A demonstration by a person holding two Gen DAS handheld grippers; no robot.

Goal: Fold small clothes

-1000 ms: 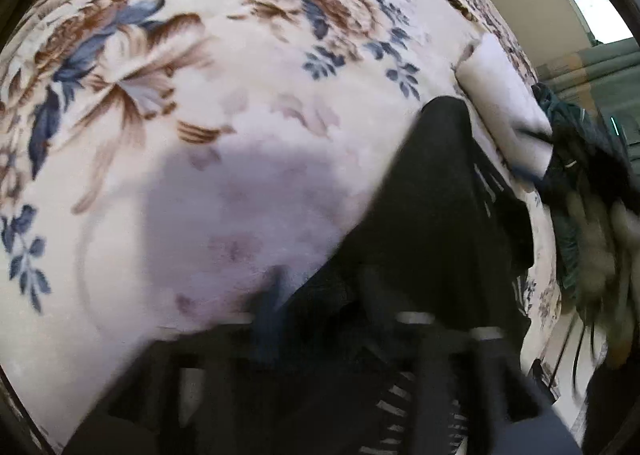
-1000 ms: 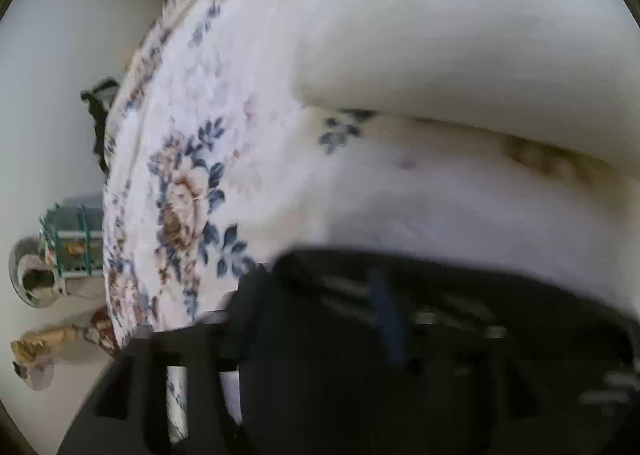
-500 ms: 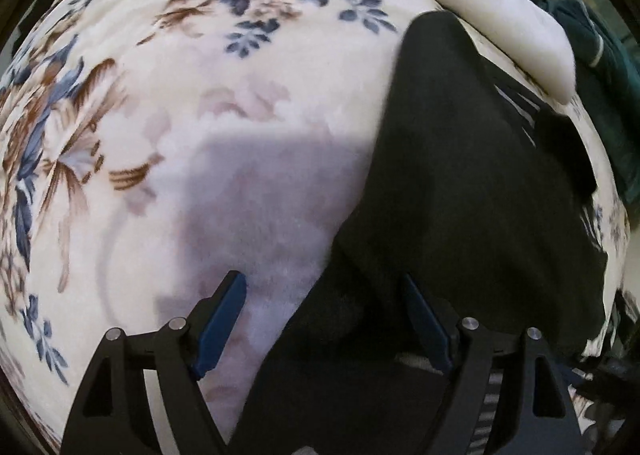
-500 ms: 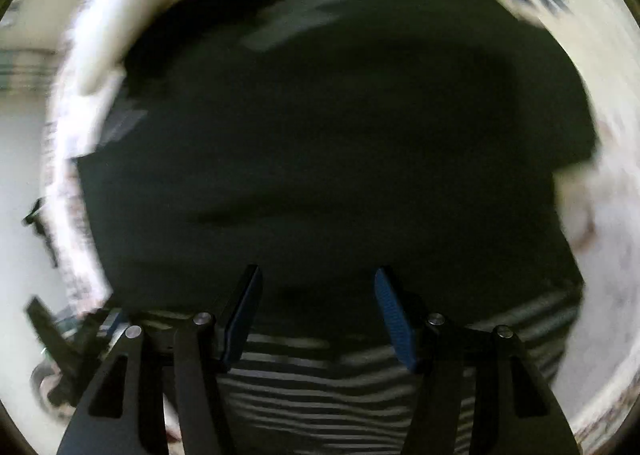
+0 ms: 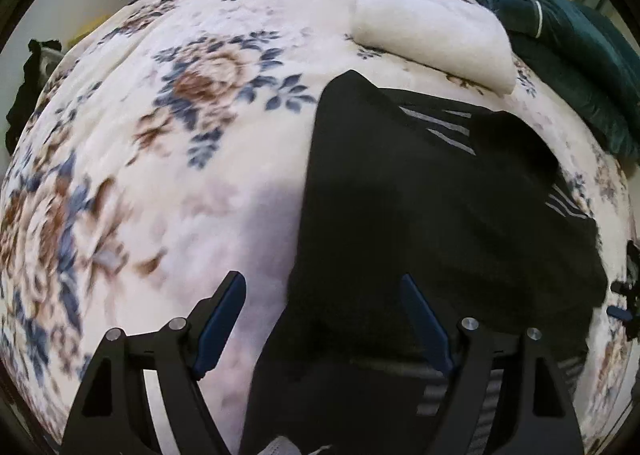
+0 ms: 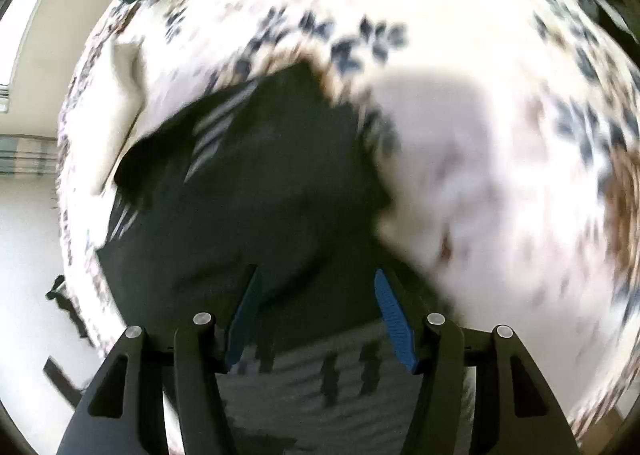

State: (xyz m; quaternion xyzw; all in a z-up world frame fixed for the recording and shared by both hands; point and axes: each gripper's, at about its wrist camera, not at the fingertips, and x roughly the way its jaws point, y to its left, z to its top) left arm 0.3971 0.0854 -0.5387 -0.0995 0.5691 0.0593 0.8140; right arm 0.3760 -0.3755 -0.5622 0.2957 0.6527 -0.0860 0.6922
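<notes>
My left tongs (image 5: 322, 297) hang above the bed with the jaws spread wide, and nothing is pressed between the blue pads (image 5: 222, 319). The black garment (image 5: 420, 207) lies flat on the flowered blanket (image 5: 168, 143); its left edge passes between my left pads, but they do not touch it. Thin grey stripes show on the garment at the far side and at the right edge. Behind it lies a folded white cloth (image 5: 432, 39), and to the right of that a dark green garment (image 5: 572, 55).

My right tongs (image 6: 316, 297) are also released, with the jaws apart above the same black garment (image 6: 248, 191), near its striped grey part at the bottom. This view is blurred, so I cannot tell small details there
</notes>
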